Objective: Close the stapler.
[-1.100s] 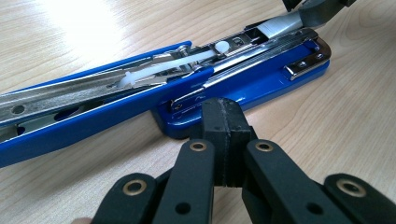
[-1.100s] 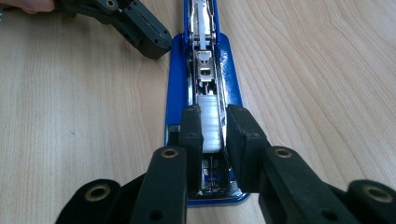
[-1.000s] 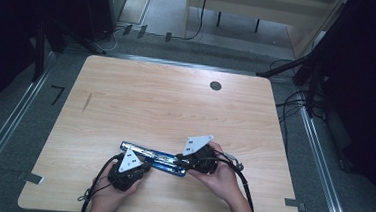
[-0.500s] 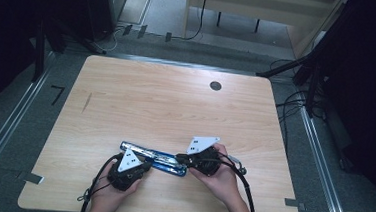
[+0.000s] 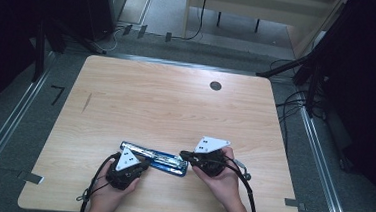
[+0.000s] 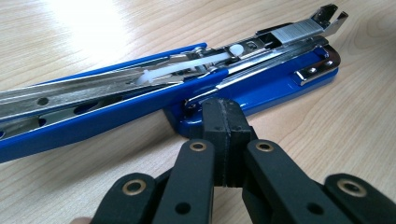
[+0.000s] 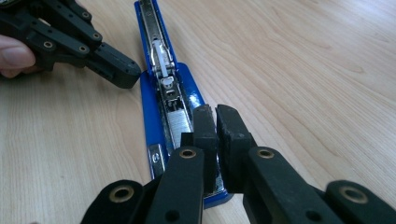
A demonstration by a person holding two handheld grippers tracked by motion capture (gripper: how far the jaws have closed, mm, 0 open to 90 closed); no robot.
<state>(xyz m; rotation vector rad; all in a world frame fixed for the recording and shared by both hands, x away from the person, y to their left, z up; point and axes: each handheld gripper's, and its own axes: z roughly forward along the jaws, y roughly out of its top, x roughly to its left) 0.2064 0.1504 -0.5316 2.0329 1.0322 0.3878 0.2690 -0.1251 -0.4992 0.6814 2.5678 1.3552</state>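
Note:
A blue stapler (image 5: 155,158) lies folded open and flat on the wooden table (image 5: 176,105), near its front edge. Its metal magazine (image 6: 140,77) faces up, with a strip of staples (image 6: 299,31) at the front end. My left gripper (image 6: 226,116) is shut, and its tips touch the edge of the blue base near the hinge. My right gripper (image 7: 215,123) hangs over the stapler's front end beside the staples (image 7: 180,122). Its jaws are together but for a thin slit, with nothing seen between them. In the high view, the left gripper (image 5: 143,166) and right gripper (image 5: 185,156) flank the stapler.
A round black grommet (image 5: 215,86) sits in the table near the far edge. Cables (image 5: 247,190) trail from both grippers toward the front edge. Beyond the table are a metal floor rail (image 5: 3,133) and dark stands (image 5: 309,69).
The right gripper has shifted slightly to the right along the stapler's front end. The left gripper and stapler have stayed put.

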